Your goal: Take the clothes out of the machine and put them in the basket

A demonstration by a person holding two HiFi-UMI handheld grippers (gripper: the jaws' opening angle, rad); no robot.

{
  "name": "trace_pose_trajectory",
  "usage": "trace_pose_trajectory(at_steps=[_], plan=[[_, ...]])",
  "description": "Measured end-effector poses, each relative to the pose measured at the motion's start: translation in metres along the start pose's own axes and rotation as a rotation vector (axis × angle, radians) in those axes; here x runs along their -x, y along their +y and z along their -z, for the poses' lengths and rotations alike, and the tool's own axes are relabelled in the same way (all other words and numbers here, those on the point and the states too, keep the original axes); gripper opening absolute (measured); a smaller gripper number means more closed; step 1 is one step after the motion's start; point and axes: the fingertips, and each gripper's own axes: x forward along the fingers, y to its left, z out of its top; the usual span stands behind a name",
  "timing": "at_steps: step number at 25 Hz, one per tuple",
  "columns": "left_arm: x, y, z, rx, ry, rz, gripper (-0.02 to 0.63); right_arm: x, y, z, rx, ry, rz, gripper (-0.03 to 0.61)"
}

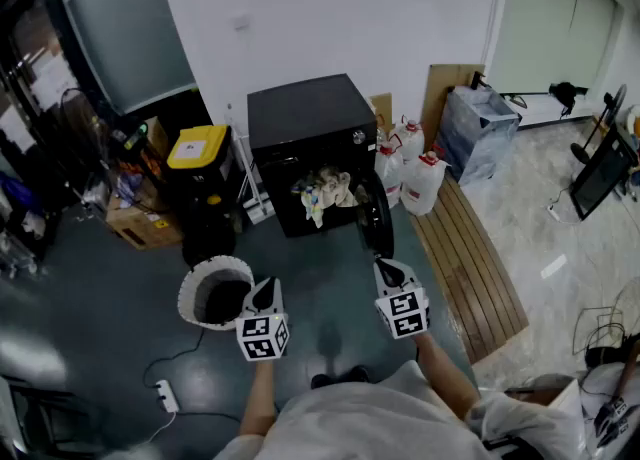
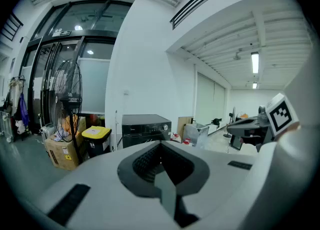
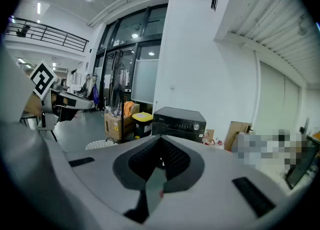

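Far left by the wall, a black bin with a yellow lid (image 1: 201, 153); left of it and nearer, a brown cardboard box (image 1: 147, 228). Tall floor fan (image 2: 67, 94) further left. Right of centre, white jugs with red caps (image 1: 422, 184) grouped on the floor, a cardboard sheet (image 1: 441, 88) leaning on the wall behind, a plastic-wrapped crate (image 1: 478, 126) beside them. Nearer on the right, a wooden slatted board (image 1: 480, 268) lying flat. Near left, a white power strip (image 1: 166, 395) with its cable. At the right edge, a dark monitor (image 1: 602, 173)
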Motion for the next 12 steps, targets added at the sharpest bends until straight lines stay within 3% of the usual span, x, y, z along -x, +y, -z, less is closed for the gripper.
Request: trace_pose_trajectory(at_steps=[12], plan=[[-0.0027, -0.0090, 0.0021, -0.019, 0.005, -0.013, 0.018, 0.0013, -0.0060, 0.0076, -0.002, -0.007, -0.013, 0.021]])
